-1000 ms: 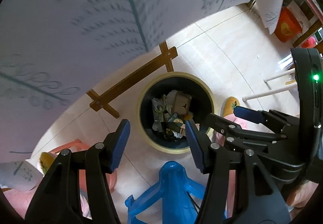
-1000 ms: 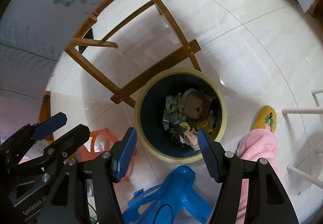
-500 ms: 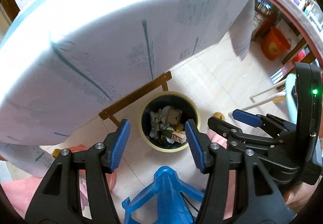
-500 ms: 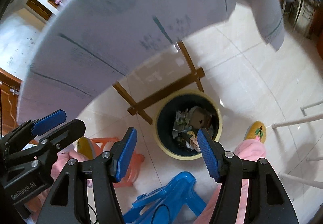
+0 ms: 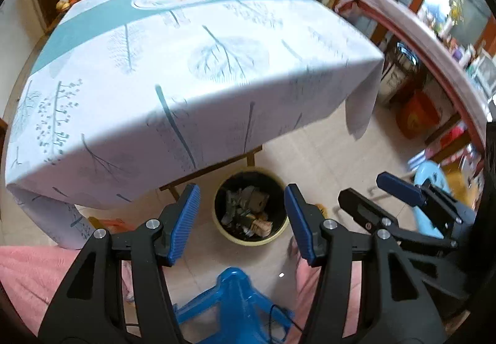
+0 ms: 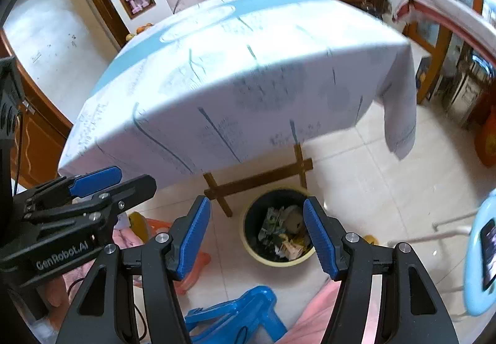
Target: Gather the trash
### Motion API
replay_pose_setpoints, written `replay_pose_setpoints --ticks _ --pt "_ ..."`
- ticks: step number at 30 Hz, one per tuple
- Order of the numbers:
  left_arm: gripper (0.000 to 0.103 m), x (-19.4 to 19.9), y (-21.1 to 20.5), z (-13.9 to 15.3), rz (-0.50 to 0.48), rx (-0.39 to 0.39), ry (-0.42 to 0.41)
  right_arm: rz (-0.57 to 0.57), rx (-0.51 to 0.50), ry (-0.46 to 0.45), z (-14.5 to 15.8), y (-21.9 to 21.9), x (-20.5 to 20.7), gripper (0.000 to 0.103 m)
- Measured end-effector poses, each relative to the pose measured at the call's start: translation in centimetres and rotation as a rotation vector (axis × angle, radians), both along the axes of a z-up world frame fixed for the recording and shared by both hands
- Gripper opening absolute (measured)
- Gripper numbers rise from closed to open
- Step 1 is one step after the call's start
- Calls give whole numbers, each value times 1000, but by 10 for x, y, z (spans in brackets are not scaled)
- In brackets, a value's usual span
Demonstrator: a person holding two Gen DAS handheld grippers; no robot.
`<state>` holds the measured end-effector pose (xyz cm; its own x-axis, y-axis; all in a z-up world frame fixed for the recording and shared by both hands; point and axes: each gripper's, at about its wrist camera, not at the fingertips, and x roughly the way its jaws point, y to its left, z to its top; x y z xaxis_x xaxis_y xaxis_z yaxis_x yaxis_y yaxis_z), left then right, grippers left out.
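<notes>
Trash (image 5: 248,215): crumpled wrappers and paper scraps, inside round yellow-rimmed black bin (image 5: 230,234) on floor, just past counter edge with leaf-print white cloth (image 5: 198,71). Left gripper (image 5: 241,220) and right gripper (image 6: 257,235) above bin, fingers parted, holding nothing. Scan counter near bin for leftovers before descending.

Trash bin (image 5: 248,240), round, dark inside with pale yellow rim, is standing upright on the tiled floor just in front of the table's wooden crossbar. Crumpled trash (image 6: 283,235), wrappers and brownish paper scraps, is lying heaped in its bottom.
</notes>
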<state>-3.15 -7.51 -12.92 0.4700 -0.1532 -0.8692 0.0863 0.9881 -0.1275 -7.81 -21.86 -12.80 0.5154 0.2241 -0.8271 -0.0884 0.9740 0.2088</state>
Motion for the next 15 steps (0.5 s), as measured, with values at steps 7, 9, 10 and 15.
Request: replay_pose_setpoints --ticks 7,9,10,15 --pt "54 0 14 58 74 -15 -68 3 -12 -80 62 10 0 64" --pt "54 2 18 75 89 -27 -84 1 -17 -113 85 11 2 64" --pt "54 3 20 87 101 -31 -94 0 -18 -130 97 13 2 65" --pt "67 8 30 126 167 -3 -139 -2 -41 -212 149 17 9 74"
